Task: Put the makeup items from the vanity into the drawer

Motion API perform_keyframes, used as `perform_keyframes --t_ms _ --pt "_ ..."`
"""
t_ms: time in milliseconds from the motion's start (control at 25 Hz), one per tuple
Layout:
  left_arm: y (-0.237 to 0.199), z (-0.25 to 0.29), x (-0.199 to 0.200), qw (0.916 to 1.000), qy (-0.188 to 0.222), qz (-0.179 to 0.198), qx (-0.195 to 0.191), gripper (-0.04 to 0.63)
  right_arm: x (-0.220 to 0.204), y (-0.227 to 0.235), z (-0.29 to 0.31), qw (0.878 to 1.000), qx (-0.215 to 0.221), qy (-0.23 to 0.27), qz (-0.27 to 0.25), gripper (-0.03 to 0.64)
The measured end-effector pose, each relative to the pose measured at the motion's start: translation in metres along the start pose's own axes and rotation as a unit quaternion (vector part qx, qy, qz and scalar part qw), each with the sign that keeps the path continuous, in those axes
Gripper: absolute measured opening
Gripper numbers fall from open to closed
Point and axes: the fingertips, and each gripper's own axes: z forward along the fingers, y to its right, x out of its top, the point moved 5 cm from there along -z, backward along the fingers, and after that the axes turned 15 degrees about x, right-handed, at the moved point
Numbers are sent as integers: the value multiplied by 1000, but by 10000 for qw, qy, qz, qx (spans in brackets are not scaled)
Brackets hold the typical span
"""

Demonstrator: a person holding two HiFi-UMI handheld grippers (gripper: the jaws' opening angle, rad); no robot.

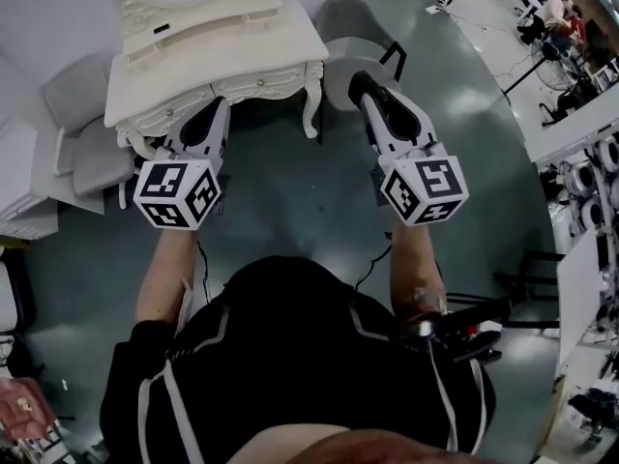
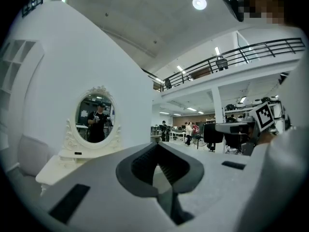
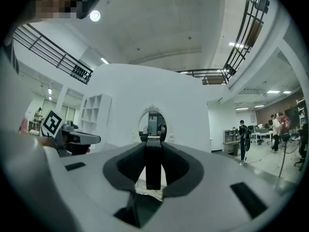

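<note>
Right gripper (image 3: 153, 146) clamps black stick (image 3: 153, 170).

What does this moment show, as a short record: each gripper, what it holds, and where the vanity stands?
left gripper: jaws together, nothing between them
right gripper: shut on a slim dark item
vanity: white, just ahead of both grippers
mirror: oval, at the vanity's back
</note>
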Motion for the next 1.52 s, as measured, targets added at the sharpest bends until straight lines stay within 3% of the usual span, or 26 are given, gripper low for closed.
perform_keyframes --t_ms 320,560,1520 --pt "31 18 -8 9995 -145 143 220 3 -8 39 -17 9998 201 36 21 95" --pt "20 43 -17 9994 -192 187 214 3 -22 55 7 9997 205 -40 129 95" --pt "-148 229 -16 9997 -189 133 -108 3 -29 102 238 9993 13 -383 -23 95"
